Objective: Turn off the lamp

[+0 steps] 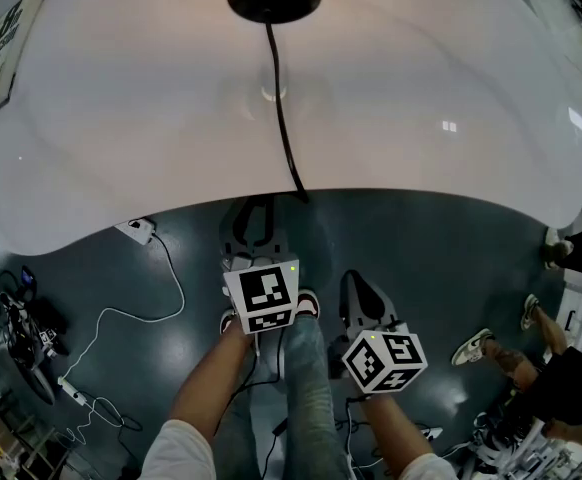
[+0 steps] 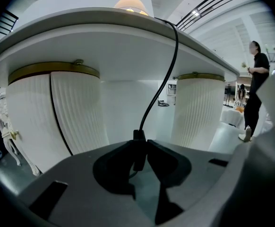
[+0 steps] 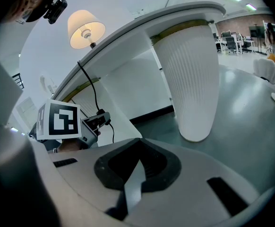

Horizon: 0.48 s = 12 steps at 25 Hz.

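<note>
- The room is bright and white-walled, with a dark grey floor [image 1: 431, 258]. A broad white oval table [image 1: 121, 138] stands on fluted white pedestals [image 2: 57, 112].
- The left gripper [image 2: 140, 143] is held just below the table's near edge. Its jaws are pinched on a small black switch [image 2: 139, 150], and the pads press on it from both sides.
- The switch sits on a black cord [image 2: 168, 74], which climbs from the jaws, bends over the table's edge and runs across the tabletop to the far side.
- The cord ends at the lamp [image 3: 84, 27], which stands on the far part of the table, well apart from both grippers. Its round black base shows from above in the head view. Its pale shade glows warm, so the lamp is lit.
- The right gripper [image 3: 140, 142] hangs just to the right of the left one and a little nearer the person. Its jaws are pressed together with nothing between them, and it tilts down toward the floor beside a pedestal.
- Below both grippers are the person's forearms and one leg in jeans [image 1: 306, 388].
- On the floor to the left, a thin white cable [image 1: 171, 288] trails from a white plug block near the table's edge.
- At the far right of the room, a person in dark clothes [image 2: 256, 74] stands well apart from the table.
</note>
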### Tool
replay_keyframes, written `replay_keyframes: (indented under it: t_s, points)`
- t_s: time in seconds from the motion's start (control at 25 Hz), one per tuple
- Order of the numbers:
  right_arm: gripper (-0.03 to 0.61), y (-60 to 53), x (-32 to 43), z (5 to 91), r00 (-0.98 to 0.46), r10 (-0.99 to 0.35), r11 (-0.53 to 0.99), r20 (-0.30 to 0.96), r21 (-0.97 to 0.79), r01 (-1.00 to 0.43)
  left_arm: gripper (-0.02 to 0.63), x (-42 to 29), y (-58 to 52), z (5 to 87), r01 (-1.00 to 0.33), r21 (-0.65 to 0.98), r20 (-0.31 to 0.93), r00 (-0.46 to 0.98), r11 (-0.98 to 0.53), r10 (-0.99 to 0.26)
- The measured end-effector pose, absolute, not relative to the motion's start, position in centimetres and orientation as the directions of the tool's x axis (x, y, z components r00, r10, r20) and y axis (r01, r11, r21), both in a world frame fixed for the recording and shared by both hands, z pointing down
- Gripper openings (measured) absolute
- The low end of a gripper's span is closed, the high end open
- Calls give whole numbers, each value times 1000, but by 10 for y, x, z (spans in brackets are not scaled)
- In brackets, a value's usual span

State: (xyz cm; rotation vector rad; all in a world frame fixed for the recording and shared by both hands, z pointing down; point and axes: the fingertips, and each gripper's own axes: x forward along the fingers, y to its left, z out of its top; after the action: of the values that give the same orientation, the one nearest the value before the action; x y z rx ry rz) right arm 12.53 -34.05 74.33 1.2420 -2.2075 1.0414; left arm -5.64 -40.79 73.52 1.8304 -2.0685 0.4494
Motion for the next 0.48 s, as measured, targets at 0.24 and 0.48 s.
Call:
replay_keyframes:
  t_s: [0.24, 0.48]
  points:
    - [-2, -340, 123, 742, -525, -552, 328, 648, -410, -851, 91, -62, -407, 732, -993, -13, 445, -111, 117, -889]
    - [-2, -338, 124, 743, -526, -551, 326, 648, -413, -851, 78, -59, -407, 731, -995, -20, 445, -98, 100, -890]
